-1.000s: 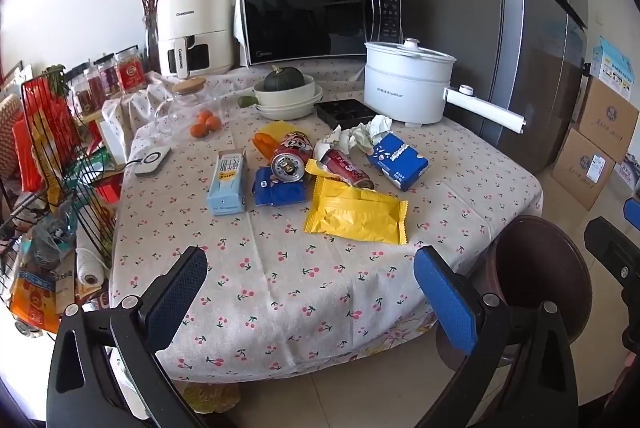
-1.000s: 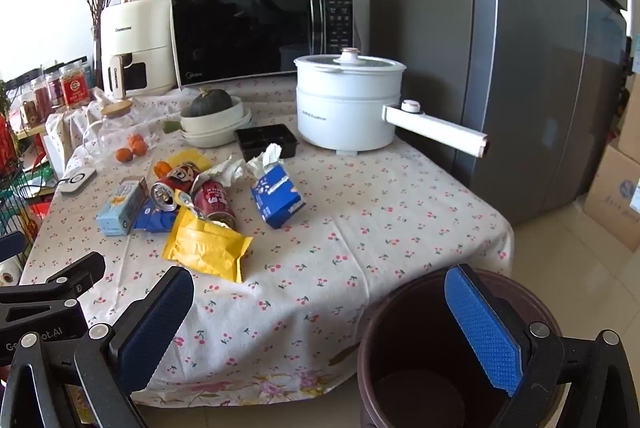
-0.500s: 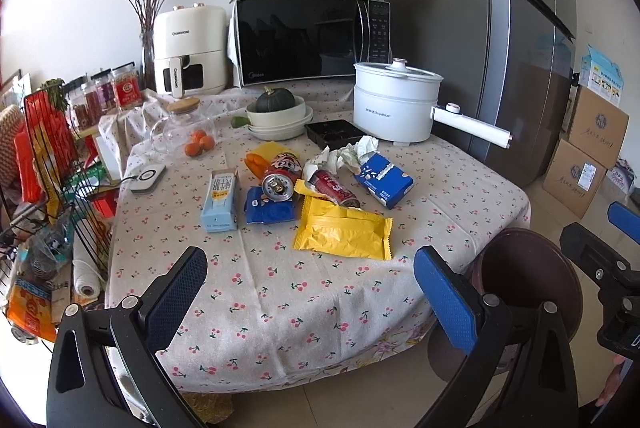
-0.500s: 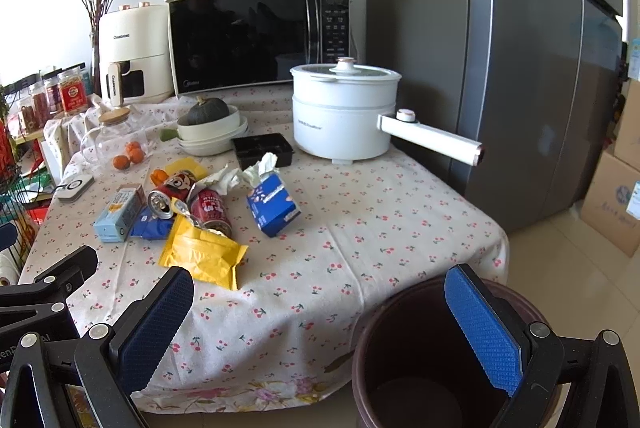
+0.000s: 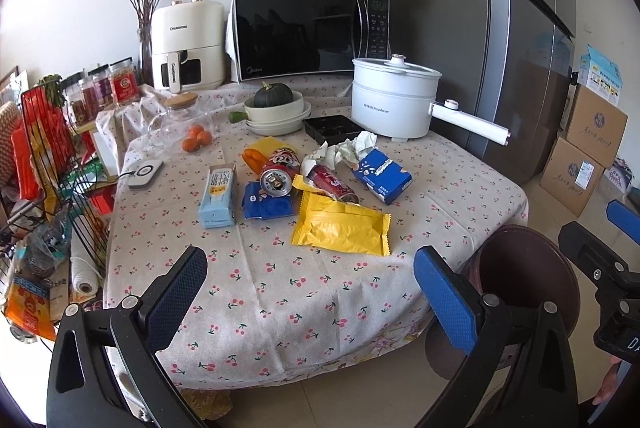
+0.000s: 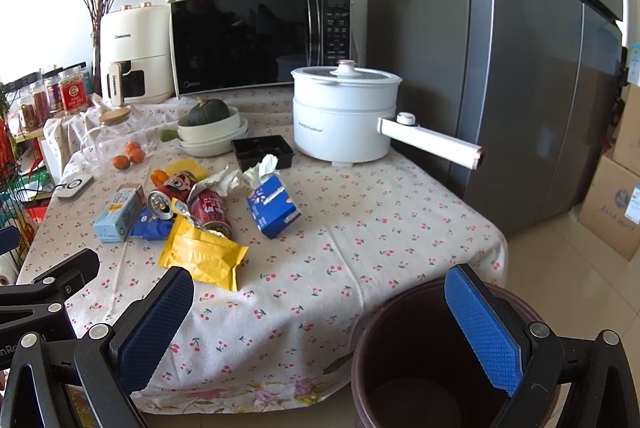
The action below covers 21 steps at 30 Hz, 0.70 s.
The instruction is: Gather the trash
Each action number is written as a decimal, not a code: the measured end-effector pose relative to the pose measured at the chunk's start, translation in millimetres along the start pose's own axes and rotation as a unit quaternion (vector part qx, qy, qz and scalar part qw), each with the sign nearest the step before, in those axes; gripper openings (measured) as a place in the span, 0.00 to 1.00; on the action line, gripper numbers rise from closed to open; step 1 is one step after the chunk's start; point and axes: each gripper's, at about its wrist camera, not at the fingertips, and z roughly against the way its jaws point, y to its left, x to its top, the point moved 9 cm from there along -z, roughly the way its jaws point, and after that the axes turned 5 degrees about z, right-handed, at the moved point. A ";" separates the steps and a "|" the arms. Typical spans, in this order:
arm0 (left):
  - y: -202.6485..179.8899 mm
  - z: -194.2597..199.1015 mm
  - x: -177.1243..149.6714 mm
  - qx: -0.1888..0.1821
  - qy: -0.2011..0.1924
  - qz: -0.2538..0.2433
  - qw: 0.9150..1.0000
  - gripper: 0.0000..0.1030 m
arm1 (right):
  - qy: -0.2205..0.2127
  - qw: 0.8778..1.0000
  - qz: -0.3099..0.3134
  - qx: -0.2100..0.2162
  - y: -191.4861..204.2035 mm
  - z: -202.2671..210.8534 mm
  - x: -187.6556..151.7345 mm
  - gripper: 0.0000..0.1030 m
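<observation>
Nearest, the left hand-held gripper [image 5: 310, 292] is hovering with its blue-padded fingers spread wide and holding nothing, in front of the near edge of the desk [image 5: 280, 292] with its cherry-print cloth. The right hand-held gripper [image 6: 320, 324] is likewise gaping wide and empty, its right finger hanging over the mouth of a dark brown trash bin [image 6: 420, 380] that is standing on the floor just beside the desk's near right corner.

Farther in, the trash is lying clustered at the desk's middle: a yellow wrapper [image 5: 340, 230] nearest, a blue snack packet [image 5: 266, 206] and a light blue carton [image 5: 218, 196] to its left, two red cans [image 5: 276, 174] on their sides, a blue box [image 5: 382, 176] to the right, and crumpled tissue [image 5: 344, 150] just behind.

At the far side, a white electric pot [image 5: 390, 100], stacked bowls carrying a dark green squash [image 5: 274, 94], a microwave [image 5: 310, 32] and an air fryer [image 5: 186, 44] are standing.
</observation>
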 end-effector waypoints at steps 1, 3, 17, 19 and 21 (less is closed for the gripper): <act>0.4 -0.2 0.0 -0.002 0.001 0.002 1.000 1.00 | 0.000 1.000 0.000 0.000 0.5 -0.1 -0.1 1.00; 1.7 -0.2 0.1 -0.004 0.004 0.008 1.000 1.00 | 0.000 1.000 -0.001 -0.001 0.2 -0.5 -0.4 1.00; 2.6 -3.1 0.5 -0.011 0.013 0.018 1.000 1.00 | 0.003 1.000 0.001 -0.003 -1.0 -3.5 -2.9 1.00; 2.6 -3.1 0.1 -0.011 0.014 0.018 1.000 1.00 | 0.003 1.000 0.000 -0.003 -0.9 -3.6 -3.1 1.00; 2.4 -3.3 0.0 -0.012 0.015 0.018 1.000 1.00 | 0.005 1.000 0.001 -0.003 -0.9 -4.0 -4.0 1.00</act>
